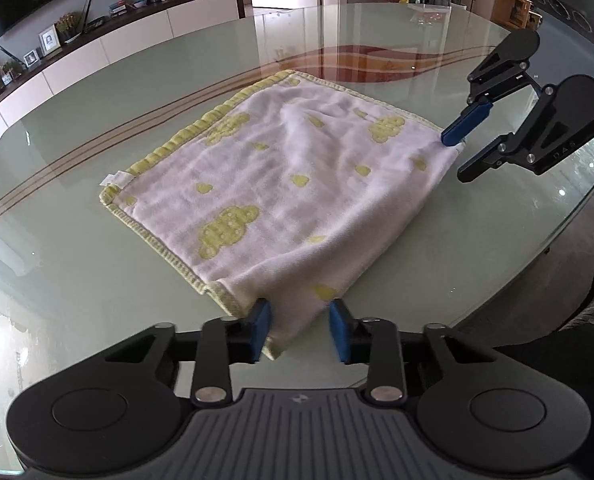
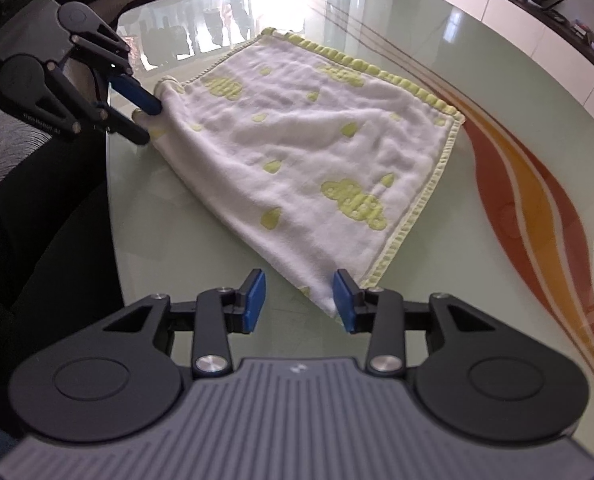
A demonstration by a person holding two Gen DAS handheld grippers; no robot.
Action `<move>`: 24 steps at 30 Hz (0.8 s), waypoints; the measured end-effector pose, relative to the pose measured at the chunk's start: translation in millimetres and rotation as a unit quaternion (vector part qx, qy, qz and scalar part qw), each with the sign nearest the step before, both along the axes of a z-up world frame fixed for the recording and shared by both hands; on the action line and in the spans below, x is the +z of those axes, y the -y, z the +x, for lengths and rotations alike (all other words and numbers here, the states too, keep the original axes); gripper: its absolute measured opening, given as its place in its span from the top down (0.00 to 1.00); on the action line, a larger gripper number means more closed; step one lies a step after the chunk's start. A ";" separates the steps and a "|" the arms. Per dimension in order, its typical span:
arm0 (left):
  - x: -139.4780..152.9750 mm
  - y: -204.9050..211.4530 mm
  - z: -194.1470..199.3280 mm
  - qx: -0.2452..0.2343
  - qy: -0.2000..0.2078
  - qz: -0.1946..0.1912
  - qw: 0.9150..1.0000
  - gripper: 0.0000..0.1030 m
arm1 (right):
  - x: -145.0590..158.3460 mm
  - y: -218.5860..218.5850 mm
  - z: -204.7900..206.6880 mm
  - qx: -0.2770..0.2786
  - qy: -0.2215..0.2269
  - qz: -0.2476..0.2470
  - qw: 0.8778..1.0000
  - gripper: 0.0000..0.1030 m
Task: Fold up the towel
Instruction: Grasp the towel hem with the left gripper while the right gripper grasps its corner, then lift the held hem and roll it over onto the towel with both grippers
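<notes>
A white towel (image 1: 297,184) with yellow-green clouds and a yellow-green hem lies folded on the glass table (image 1: 97,128); it also shows in the right wrist view (image 2: 297,152). My left gripper (image 1: 300,330) is open, its blue pads on either side of the towel's near corner. My right gripper (image 2: 299,300) is open at the other near corner, which lies against its right pad. Each gripper shows in the other's view, the right one (image 1: 463,152) and the left one (image 2: 149,120), both with jaws apart at the towel's edge.
The table's rim (image 1: 557,240) curves close on the right, with a dark seat (image 2: 37,200) beyond it. An orange and brown swirl (image 2: 537,200) is printed under the glass. A sideboard (image 1: 77,60) with frames stands far left.
</notes>
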State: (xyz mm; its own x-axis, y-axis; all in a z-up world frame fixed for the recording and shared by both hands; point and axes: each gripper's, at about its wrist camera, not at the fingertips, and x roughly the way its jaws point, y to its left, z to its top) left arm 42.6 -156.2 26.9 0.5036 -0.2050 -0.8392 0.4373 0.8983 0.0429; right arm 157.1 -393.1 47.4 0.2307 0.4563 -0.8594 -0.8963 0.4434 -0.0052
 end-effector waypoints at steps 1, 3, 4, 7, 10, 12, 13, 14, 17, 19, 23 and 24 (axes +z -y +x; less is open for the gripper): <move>-0.1 0.0 -0.2 0.000 0.001 0.000 1.000 0.71 | -0.1 -0.5 1.1 -0.002 0.000 -0.001 1.000 0.67; -0.1 1.1 -0.8 0.001 0.003 0.002 1.000 0.71 | 0.8 -1.2 2.3 -0.011 0.003 -0.008 1.000 0.76; -0.2 1.8 -1.4 0.001 0.004 0.003 1.000 0.72 | 1.2 -1.5 3.0 -0.015 0.005 -0.012 1.000 0.80; -0.3 2.8 -2.8 0.004 0.007 0.003 1.000 0.76 | 1.1 -2.1 7.1 -0.027 0.001 -0.010 1.000 0.85; -0.6 4.1 -4.3 0.012 0.012 0.005 1.000 0.82 | 1.0 -1.9 6.6 -0.033 0.001 -0.006 0.999 0.89; -0.4 5.3 -5.3 0.015 0.014 0.006 1.000 0.85 | 0.7 -1.8 6.4 -0.037 -0.002 -0.003 0.999 0.91; -0.1 5.9 -5.8 0.016 0.014 0.007 1.000 0.87 | 0.9 -1.5 5.6 -0.036 -0.003 -0.002 0.999 0.91; 0.2 6.7 -6.5 0.016 0.014 0.008 1.000 0.88 | 1.2 -1.1 4.8 -0.036 -0.003 -0.002 0.999 0.91; 1.7 9.0 -8.9 0.017 0.009 0.009 1.000 0.91 | 2.6 0.3 2.7 -0.035 -0.005 -0.001 0.999 0.92; 2.4 10.0 -10.4 0.019 0.007 0.010 1.000 0.92 | 5.3 2.2 -0.5 -0.035 -0.008 0.002 0.999 0.92; 4.1 12.8 -15.3 0.025 0.006 0.014 1.000 0.94 | 10.2 4.6 -4.0 -0.036 -0.007 0.006 0.999 0.92; 5.2 13.2 -16.7 0.026 0.008 0.015 1.000 0.94 | 12.5 5.9 -6.0 -0.037 -0.007 0.009 0.999 0.92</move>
